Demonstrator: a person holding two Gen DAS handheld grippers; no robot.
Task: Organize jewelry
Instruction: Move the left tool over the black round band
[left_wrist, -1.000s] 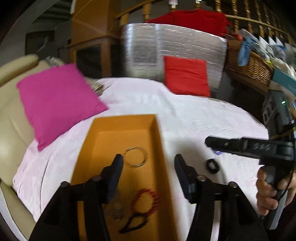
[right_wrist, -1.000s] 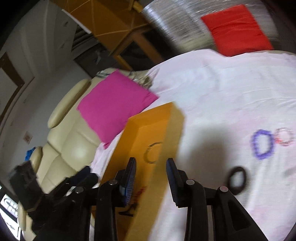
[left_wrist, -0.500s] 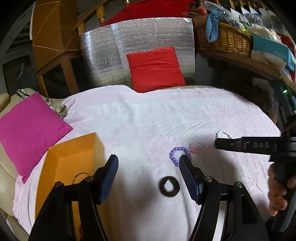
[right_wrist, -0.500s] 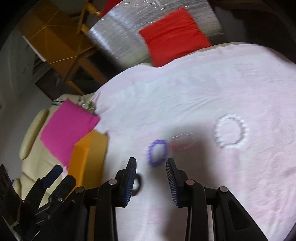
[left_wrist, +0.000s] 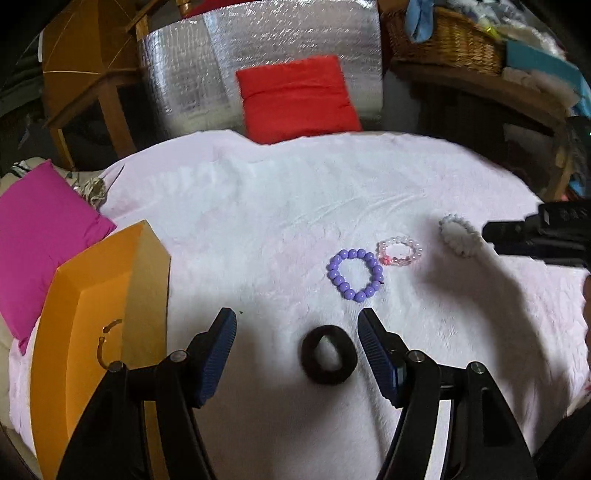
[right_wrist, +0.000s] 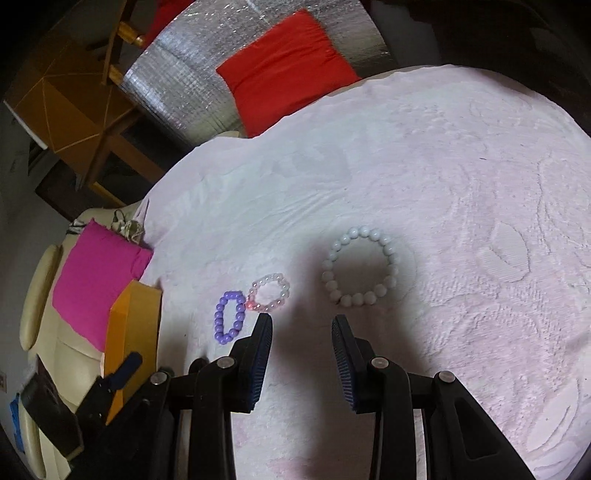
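The left gripper (left_wrist: 297, 325) hangs with its fingers (left_wrist: 221, 350) spread wide and empty above a black hair tie (left_wrist: 328, 355), which lies between them on the pale pink cloth (left_wrist: 258, 229) covering the worktop. Just beyond sit a purple bead bracelet (left_wrist: 355, 274) and a clear pink bracelet (left_wrist: 399, 251), touching each other, with a white bead bracelet (right_wrist: 359, 272) farther right. The right gripper (right_wrist: 302, 325) is released too, its tips near the white bracelet. An orange box (left_wrist: 74, 295) at the left holds a thin metal ring (left_wrist: 107, 341)
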